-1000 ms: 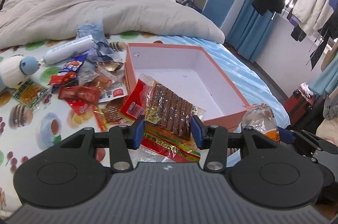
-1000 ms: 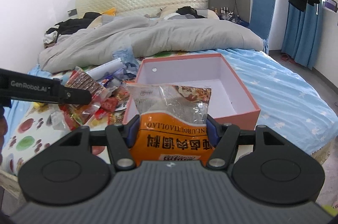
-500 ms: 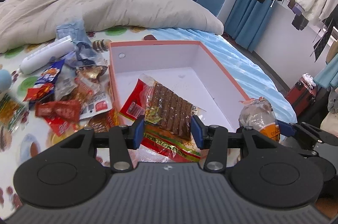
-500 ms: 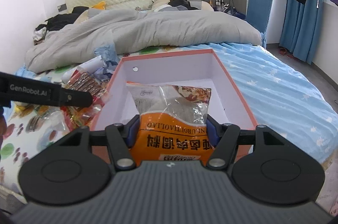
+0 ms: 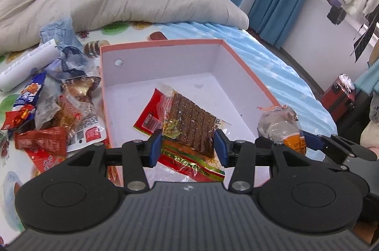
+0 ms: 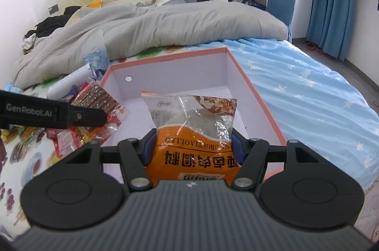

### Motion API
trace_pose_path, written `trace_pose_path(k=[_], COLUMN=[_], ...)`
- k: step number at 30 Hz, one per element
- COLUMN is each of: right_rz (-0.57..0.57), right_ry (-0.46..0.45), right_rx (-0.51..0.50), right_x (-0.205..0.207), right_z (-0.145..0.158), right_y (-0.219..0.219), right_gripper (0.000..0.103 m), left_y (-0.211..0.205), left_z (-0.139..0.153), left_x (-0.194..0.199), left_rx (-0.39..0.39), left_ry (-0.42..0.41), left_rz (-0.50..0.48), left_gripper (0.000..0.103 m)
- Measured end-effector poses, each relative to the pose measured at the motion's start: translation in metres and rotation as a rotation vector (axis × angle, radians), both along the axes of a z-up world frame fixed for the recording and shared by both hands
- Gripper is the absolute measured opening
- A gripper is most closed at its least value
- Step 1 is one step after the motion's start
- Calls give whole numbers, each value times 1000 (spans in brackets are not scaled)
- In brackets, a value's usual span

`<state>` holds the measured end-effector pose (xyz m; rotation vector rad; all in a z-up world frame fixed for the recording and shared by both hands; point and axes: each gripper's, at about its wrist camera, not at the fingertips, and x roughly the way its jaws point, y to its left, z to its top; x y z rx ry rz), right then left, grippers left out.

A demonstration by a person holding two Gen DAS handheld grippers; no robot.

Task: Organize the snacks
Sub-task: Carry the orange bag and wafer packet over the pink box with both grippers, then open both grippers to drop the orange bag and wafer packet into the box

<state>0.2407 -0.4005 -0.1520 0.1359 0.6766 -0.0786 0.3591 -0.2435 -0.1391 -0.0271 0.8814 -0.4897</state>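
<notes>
An open pink box with a white inside (image 5: 248, 68) (image 6: 258, 94) lies on the bed. My left gripper (image 5: 188, 147) is shut on a red and clear snack pack of brown strips (image 5: 189, 123) and holds it over the box's near left part. It also shows in the right wrist view (image 6: 99, 97). My right gripper (image 6: 193, 147) is shut on an orange and clear seasoning bag (image 6: 194, 130), held over the box's near edge. That bag shows at the right in the left wrist view (image 5: 281, 128).
A heap of loose snack packets (image 5: 52, 113) lies on the patterned sheet left of the box, with a white tube (image 5: 26, 64) behind it. A grey duvet (image 5: 132, 0) lies across the bed beyond. A red suitcase (image 5: 341, 97) stands on the floor at right.
Both grippers have moved forward with their packs, from short of the box to over its near part. The box now looks larger and closer in both views.
</notes>
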Motion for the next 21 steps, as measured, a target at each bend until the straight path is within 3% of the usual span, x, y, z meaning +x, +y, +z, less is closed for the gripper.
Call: trace_pose_path(k=[11, 14, 16, 21], right_rz=[-35, -44, -53, -49], right_ry=[60, 55, 55, 23], right_rx=[36, 71, 67, 65], right_x=[20, 18, 15, -4], right_z=[-14, -11, -9, 6], right_y=[-9, -12, -11, -5], right_gripper=[69, 81, 82, 82], left_y=[-2, 2, 5, 16], left_z=[-11, -5, 2, 24], left_x=[13, 7, 3, -16], left_rx=[-10, -11, -4, -21], left_ry=[14, -2, -18, -47], left_rz=[-9, -2, 10, 24], left_gripper=[63, 64, 70, 70])
